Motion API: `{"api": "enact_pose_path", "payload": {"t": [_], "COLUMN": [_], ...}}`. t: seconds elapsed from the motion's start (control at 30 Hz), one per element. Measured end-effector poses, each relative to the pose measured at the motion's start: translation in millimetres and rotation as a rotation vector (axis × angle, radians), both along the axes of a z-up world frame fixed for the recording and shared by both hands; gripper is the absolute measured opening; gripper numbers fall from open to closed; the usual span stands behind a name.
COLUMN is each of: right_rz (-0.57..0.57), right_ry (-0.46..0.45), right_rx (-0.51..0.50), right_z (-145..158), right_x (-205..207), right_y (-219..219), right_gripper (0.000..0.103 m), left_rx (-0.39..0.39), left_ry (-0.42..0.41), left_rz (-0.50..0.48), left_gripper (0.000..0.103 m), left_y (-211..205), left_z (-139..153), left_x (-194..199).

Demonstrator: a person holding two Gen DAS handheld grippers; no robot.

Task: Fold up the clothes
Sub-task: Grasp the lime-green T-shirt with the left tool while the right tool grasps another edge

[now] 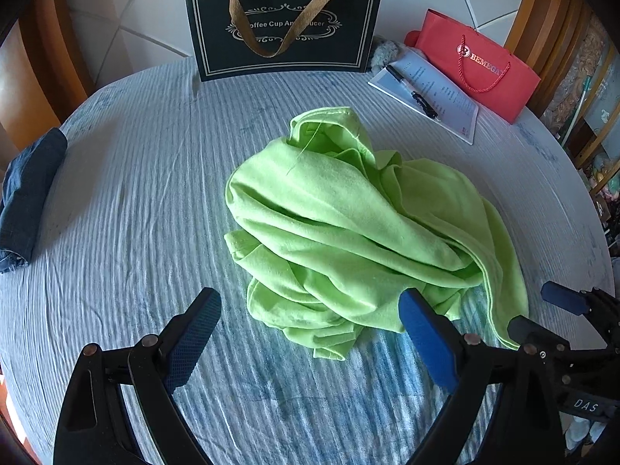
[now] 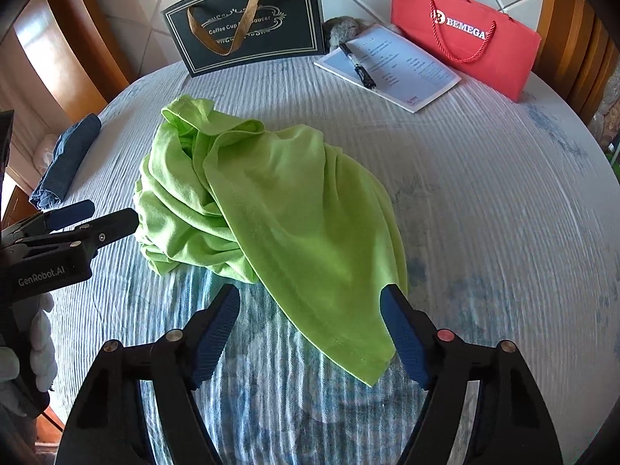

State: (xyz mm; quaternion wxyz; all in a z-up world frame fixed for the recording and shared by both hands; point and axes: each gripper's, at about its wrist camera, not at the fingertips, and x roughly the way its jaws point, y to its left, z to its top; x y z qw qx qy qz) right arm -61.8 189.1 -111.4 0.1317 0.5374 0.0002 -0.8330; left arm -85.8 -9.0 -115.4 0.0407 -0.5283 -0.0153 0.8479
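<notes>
Far left, at the table edge: rolled dark blue garment (image 1: 27,197). Left gripper (image 1: 310,310) spread wide, empty, poised at the near left of the crumpled green shirt (image 1: 348,224), heaped mid-table on the striped blue cloth (image 1: 135,193). Right gripper (image 2: 310,302) likewise spread wide and empty, straddling the shirt's near corner without gripping it. Far side, leaning on the wall: black gift bag (image 1: 283,25), then a paper sheet (image 2: 391,66) with a pen (image 2: 358,66), then a red bag (image 2: 465,35) far right.

Lime-green garment (image 1: 348,224) on blue-white striped cloth (image 1: 135,201).
</notes>
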Motion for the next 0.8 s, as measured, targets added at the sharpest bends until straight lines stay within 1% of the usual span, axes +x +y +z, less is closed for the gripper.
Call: {"api": "enact_pose_path", "payload": {"t": [0.03, 0.13, 0.17, 0.2, 0.23, 0.27, 0.3, 0.33, 0.37, 0.4, 0.5, 0.6, 0.67, 0.73, 0.77, 0.8], "right_rz": [0.01, 0.044, 0.055, 0.065, 0.074, 0.079, 0.076, 0.07, 0.064, 0.053, -0.004, -0.098, -0.162, -0.239, -0.282, -0.328], "right_ry": [-0.008, -0.022, -0.028, -0.039, -0.051, -0.061, -0.06, -0.055, -0.05, -0.033, 0.06, 0.201, 0.296, 0.375, 0.41, 0.439], "right_rx": [-0.007, 0.001, 0.006, 0.01, 0.015, 0.02, 0.027, 0.035, 0.043, 0.032, 0.011, -0.002, -0.011, -0.019, -0.01, 0.009], "right_z": [-4.1, -16.3, -20.9, -26.4, -32.2, -37.6, -39.3, -40.1, -40.9, -36.6, -7.3, 45.4, 81.3, 114.7, 128.8, 141.0], "right_x": [-2.4, -10.5, -13.5, -16.8, -20.3, -23.4, -25.2, -26.7, -28.2, -28.9, -29.0, -16.3, -7.3, 8.2, 17.4, 26.2], "right_y": [-2.0, -11.6, -14.9, -17.8, -20.6, -22.6, -22.7, -22.3, -21.9, -18.5, 0.9, 35.2, 58.6, 87.2, 101.7, 115.4], "right_gripper": [0.074, 0.074, 0.074, 0.074, 0.073, 0.058, 0.035, 0.025, 0.013, 0.009, 0.006, 0.004, 0.004, 0.004, 0.004, 0.004], "left_rx": [0.011, 0.051, 0.065, 0.078, 0.092, 0.105, 0.118, 0.116, 0.109, 0.102, 0.063, 0.046, 0.038, 0.05, 0.054, 0.059], "left_ry": [-0.008, -0.033, -0.041, -0.049, -0.057, -0.065, -0.073, -0.067, -0.056, -0.046, 0.028, 0.107, 0.16, 0.181, 0.183, 0.173], "left_rz": [-0.004, -0.018, -0.023, -0.028, -0.032, -0.037, -0.042, -0.047, -0.051, -0.056, -0.051, -0.022, 0.0, 0.016, 0.021, 0.019], "left_gripper": [0.094, 0.088, 0.079, 0.06, 0.052, 0.044, 0.034, 0.028, 0.02, 0.016, 0.008, 0.005, 0.005, 0.005, 0.005, 0.005], "left_y": [0.5, 2.2, 2.7, 3.2, 3.8, 4.3, 4.8, 4.3, 3.5, 2.7, -6.7, -27.3, -45.5, -63.4, -70.8, -74.8], "left_z": [-4.0, -14.2, -17.7, -21.1, -24.5, -28.0, -31.4, -27.7, -21.7, -15.6, 15.4, 55.1, 83.3, 103.6, 110.4, 110.7], "left_x": [-2.5, -8.9, -11.1, -13.2, -15.4, -17.5, -19.6, -19.0, -17.5, -15.9, -4.7, 10.7, 22.6, 35.3, 40.9, 43.9]}}
